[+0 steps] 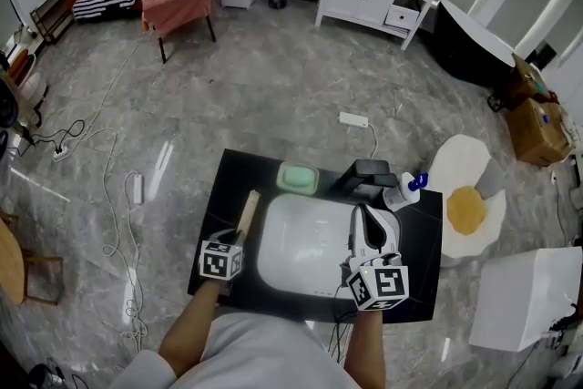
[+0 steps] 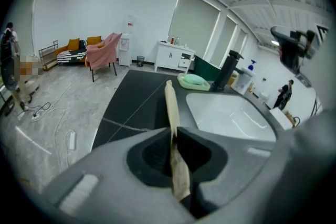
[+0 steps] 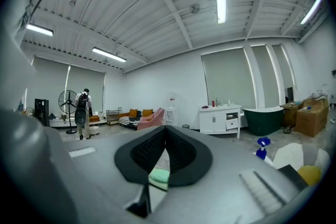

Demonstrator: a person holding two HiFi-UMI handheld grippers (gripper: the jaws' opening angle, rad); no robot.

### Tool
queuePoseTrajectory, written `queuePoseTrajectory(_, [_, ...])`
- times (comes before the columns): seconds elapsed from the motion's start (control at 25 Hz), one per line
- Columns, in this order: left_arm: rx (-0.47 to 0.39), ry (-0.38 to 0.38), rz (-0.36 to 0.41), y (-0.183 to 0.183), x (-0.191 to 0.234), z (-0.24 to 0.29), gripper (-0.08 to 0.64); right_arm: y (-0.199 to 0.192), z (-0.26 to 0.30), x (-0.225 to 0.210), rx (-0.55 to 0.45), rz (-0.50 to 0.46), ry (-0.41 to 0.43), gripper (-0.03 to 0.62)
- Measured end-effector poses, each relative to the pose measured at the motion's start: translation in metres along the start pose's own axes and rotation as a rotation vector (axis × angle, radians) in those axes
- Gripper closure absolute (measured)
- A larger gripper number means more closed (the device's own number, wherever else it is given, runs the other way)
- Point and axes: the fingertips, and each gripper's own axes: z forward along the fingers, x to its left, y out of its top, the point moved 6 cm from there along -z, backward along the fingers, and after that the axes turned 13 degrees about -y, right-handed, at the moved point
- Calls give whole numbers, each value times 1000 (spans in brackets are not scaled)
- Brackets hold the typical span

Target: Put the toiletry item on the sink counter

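Observation:
A long, thin, tan wrapped toiletry item (image 1: 248, 212) lies over the black sink counter (image 1: 221, 196), left of the white basin (image 1: 301, 243). My left gripper (image 1: 239, 238) is shut on its near end. In the left gripper view the item (image 2: 171, 107) stands on edge between the jaws of my left gripper (image 2: 172, 132), and its far end points along the counter (image 2: 131, 102) toward the green soap dish (image 2: 193, 80). My right gripper (image 1: 362, 216) hovers over the basin's right side. Seen in its own view, my right gripper (image 3: 167, 129) is shut and holds nothing.
At the back of the counter are a green soap dish (image 1: 298, 178), a black faucet (image 1: 364, 175) and a white bottle with a blue pump (image 1: 405, 189). A round white stand with a yellow thing (image 1: 466, 209) and a white box (image 1: 533, 296) lie to the right. Cables cross the floor at left.

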Motion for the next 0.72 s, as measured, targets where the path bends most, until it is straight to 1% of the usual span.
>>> queuePoseTrajectory(0.16, [15, 22, 8, -2, 6, -1, 506, 0, -1, 2, 2, -17, 4, 589])
queuePoseTrajectory(0.36, [32, 41, 26, -5, 12, -7, 443, 0, -4, 4, 7, -16, 4, 589])
queuePoseTrajectory(0.52, [16, 52, 34, -5, 13, -15, 436, 3, -9, 5, 0, -22, 4, 589])
queuePoseTrajectory(0.72, [-30, 53, 49, 0, 9, -26, 437, 2, -13, 6, 10, -27, -2, 589])
